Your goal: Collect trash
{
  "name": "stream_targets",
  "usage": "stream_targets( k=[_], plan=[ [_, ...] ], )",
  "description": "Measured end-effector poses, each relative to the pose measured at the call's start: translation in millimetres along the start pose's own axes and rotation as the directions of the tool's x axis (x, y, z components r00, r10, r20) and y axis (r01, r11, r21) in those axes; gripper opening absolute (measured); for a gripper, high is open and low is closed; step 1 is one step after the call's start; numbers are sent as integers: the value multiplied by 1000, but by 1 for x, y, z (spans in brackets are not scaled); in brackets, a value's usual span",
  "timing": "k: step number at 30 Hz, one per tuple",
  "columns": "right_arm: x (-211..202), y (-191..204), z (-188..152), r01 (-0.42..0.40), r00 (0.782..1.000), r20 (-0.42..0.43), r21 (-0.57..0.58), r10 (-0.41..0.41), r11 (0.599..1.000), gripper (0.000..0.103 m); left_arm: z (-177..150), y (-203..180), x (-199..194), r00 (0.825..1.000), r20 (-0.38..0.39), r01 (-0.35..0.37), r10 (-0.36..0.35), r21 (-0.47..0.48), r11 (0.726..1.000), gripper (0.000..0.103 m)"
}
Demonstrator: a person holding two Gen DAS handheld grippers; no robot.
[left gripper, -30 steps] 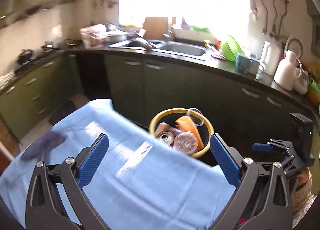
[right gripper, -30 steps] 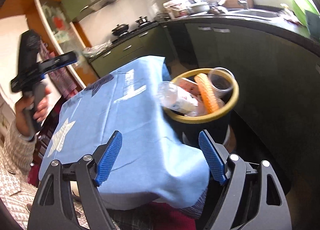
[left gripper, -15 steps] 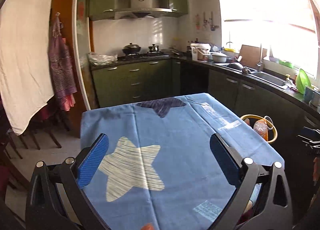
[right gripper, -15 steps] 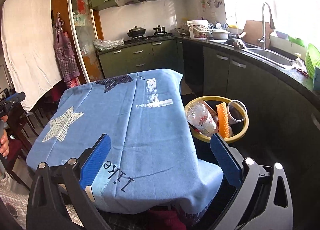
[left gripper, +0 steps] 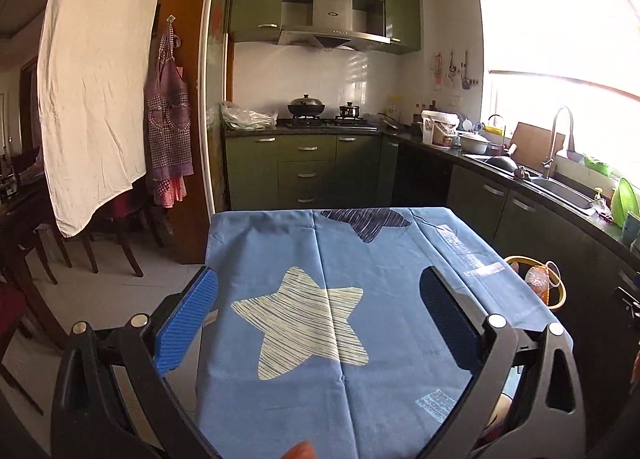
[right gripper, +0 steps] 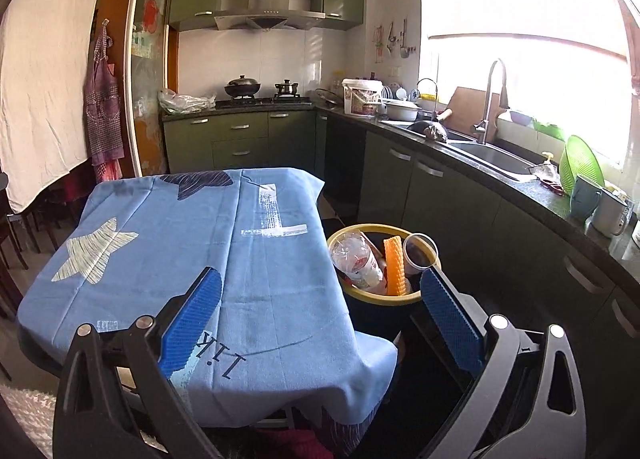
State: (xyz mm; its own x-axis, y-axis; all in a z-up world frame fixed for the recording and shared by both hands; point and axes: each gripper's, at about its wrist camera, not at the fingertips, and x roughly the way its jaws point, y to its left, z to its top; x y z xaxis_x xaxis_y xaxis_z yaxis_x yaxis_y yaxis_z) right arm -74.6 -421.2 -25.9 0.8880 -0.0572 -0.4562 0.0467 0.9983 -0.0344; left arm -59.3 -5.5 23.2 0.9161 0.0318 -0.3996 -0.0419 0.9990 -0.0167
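Observation:
A yellow-rimmed trash bin stands on the floor right of the table. It holds a crushed plastic bottle, an orange piece and a clear cup. The bin also shows at the right edge of the left wrist view. My right gripper is open and empty, held back over the table's near right corner, short of the bin. My left gripper is open and empty above the table's blue star cloth.
The cloth-covered table fills the middle. Green kitchen cabinets and a dark counter with sink run along the right and back. Wooden chairs and a hanging white sheet are on the left.
Both grippers have pulled back and up from the bin. The left gripper swung left from over the bin to face the table. The bottle now lies in the bin.

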Motion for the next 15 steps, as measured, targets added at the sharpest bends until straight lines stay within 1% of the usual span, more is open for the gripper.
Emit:
stream_targets(
  k=[3,6,15],
  plan=[
    [-4,2,2,-8,1000,8,-5,8,1000,98,-1,0,-2,1000,-5,16,-16,1,1000,96],
    [-8,5,4,-15,1000,14,-11,15,1000,98,-2,1,-5,1000,3,7,-7,6,1000,96],
    [-9,6,5,-21,1000,15,-12,21,1000,98,-3,3,-7,1000,5,14,-14,2,1000,96]
  ],
)
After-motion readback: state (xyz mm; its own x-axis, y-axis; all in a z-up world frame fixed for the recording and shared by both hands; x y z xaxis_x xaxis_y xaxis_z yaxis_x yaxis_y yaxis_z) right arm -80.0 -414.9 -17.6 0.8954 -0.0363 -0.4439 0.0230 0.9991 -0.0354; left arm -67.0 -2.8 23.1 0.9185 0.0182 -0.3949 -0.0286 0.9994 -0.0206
